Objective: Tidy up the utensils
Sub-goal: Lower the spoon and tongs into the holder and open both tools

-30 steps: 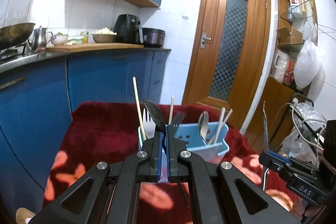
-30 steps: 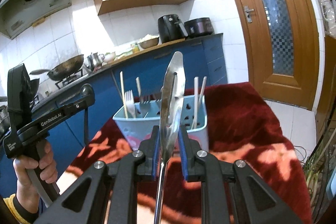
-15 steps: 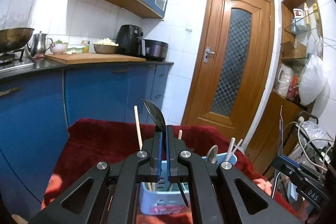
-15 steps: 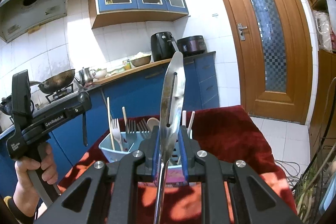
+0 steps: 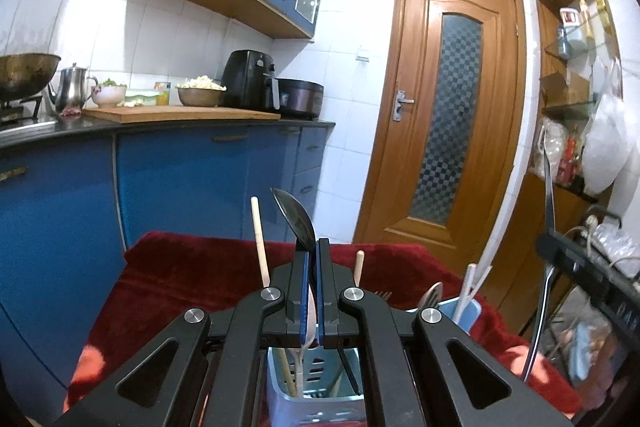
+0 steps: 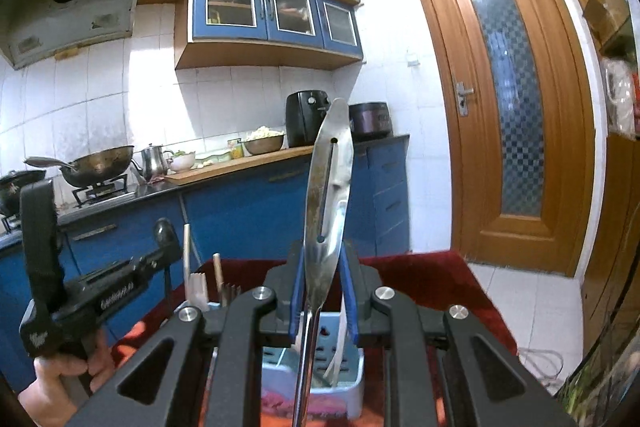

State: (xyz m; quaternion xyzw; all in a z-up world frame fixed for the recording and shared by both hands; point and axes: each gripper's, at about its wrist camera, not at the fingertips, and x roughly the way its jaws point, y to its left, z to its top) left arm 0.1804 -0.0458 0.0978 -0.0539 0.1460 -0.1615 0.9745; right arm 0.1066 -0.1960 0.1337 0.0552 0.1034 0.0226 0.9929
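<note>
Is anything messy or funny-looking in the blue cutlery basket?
Nothing looks spilled or broken. The blue cutlery basket stands upright on the red cloth, utensils poking up. The only odd sight: each gripper holds a utensil above it, a dark spoon and metal tongs.

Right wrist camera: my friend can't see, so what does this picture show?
The right hand-held gripper is shut on a shiny metal serving utensil with a long slot, its wide end pointing up. Below it, a light blue utensil caddy stands on a red cloth in a blue kitchen. At the left, a hand holds the other hand-held gripper.
</note>
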